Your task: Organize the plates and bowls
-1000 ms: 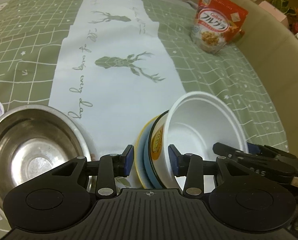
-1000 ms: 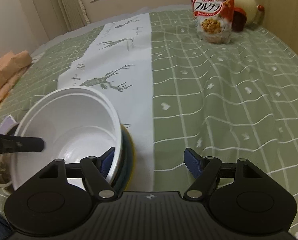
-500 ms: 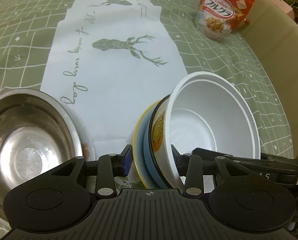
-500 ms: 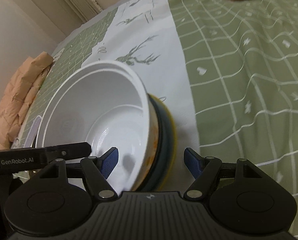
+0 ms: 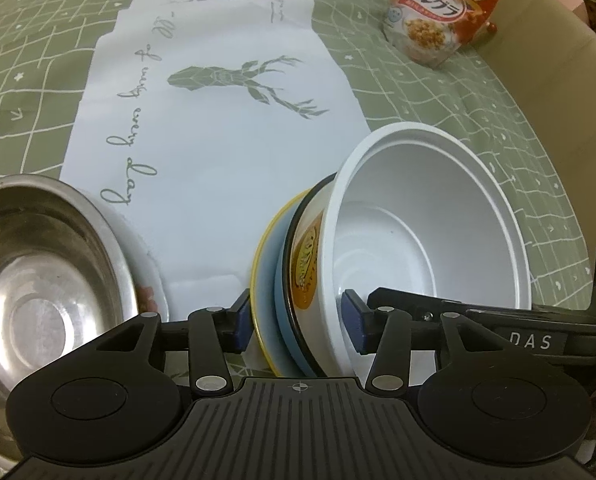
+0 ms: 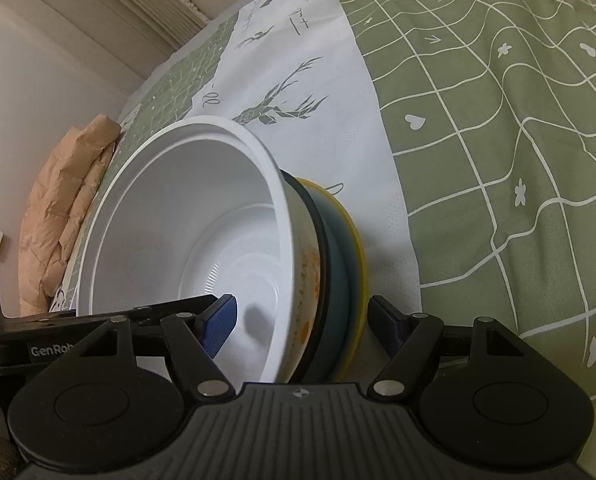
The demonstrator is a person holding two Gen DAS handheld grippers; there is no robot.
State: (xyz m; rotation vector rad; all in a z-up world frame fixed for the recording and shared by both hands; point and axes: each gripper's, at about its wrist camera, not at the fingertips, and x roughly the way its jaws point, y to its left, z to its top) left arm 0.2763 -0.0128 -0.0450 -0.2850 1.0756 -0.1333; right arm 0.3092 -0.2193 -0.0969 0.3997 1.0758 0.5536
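Note:
A stack of dishes lies tilted on the white deer runner: a white bowl (image 5: 426, 232) nested in a dark-rimmed bowl (image 5: 288, 248), then a blue plate (image 5: 268, 280) and a yellow-rimmed plate (image 5: 258, 256). My left gripper (image 5: 298, 324) straddles the stack's near edge. Its jaws are opening, one pad inside the white bowl and one just outside the yellow rim. My right gripper (image 6: 302, 324) straddles the opposite edge of the white bowl (image 6: 186, 216) and yellow-rimmed plate (image 6: 358, 248), open, with both pads clear of the dishes.
A steel bowl (image 5: 38, 280) sits at the left on a white patterned plate (image 5: 154, 292). A red cereal bag (image 5: 442, 12) stands at the far right on the green checked cloth (image 6: 498, 160). Crumpled peach paper (image 6: 66, 208) lies beyond the table's left edge.
Both grippers have sunk toward the table with the stack, and the right wrist has rolled. The left jaws have spread wider off the stack's edge.

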